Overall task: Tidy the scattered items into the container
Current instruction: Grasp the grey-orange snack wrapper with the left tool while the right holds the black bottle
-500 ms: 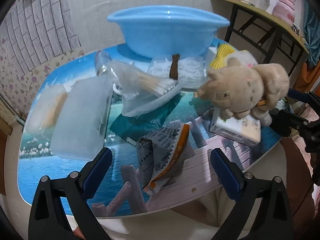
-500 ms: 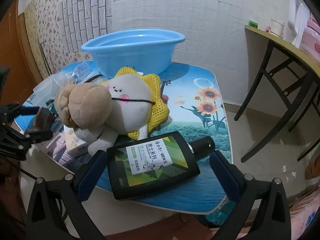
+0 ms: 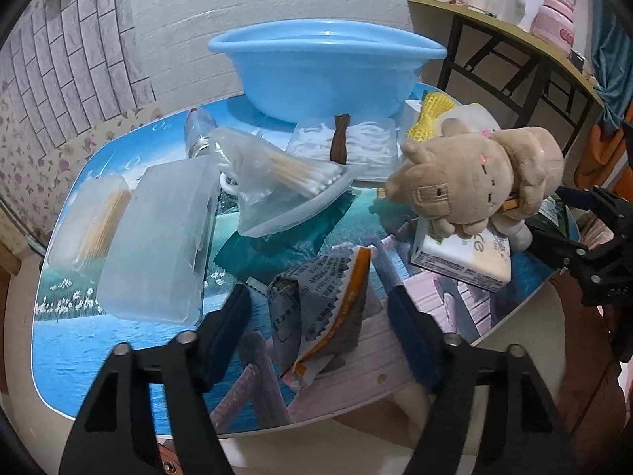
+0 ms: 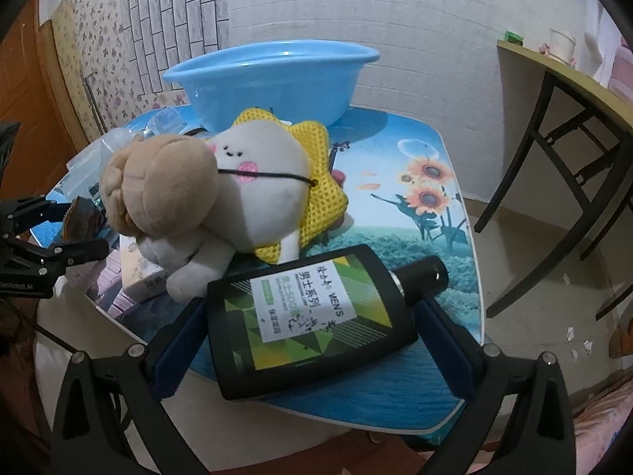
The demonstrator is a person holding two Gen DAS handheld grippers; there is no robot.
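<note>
A blue basin [image 3: 324,67] stands at the back of the table; it also shows in the right wrist view [image 4: 273,75]. My left gripper [image 3: 320,312] is open, its jaws on either side of a crumpled grey and orange packet [image 3: 324,297] near the front edge. My right gripper [image 4: 308,316] is open around a flat black bottle with a green label [image 4: 308,312]; whether the pads touch it I cannot tell. A tan plush toy [image 3: 474,178] lies on a small carton [image 3: 463,253].
A frosted plastic box [image 3: 158,237], a toothpick box [image 3: 91,221], a bag of cotton swabs [image 3: 285,174], a teal sachet [image 3: 277,237] and a yellow mesh plush [image 4: 277,174] crowd the table. A wooden desk [image 4: 573,79] stands to the right.
My left gripper's jaws have drawn closer together around the crumpled packet. My right gripper has moved a little forward around the black bottle.
</note>
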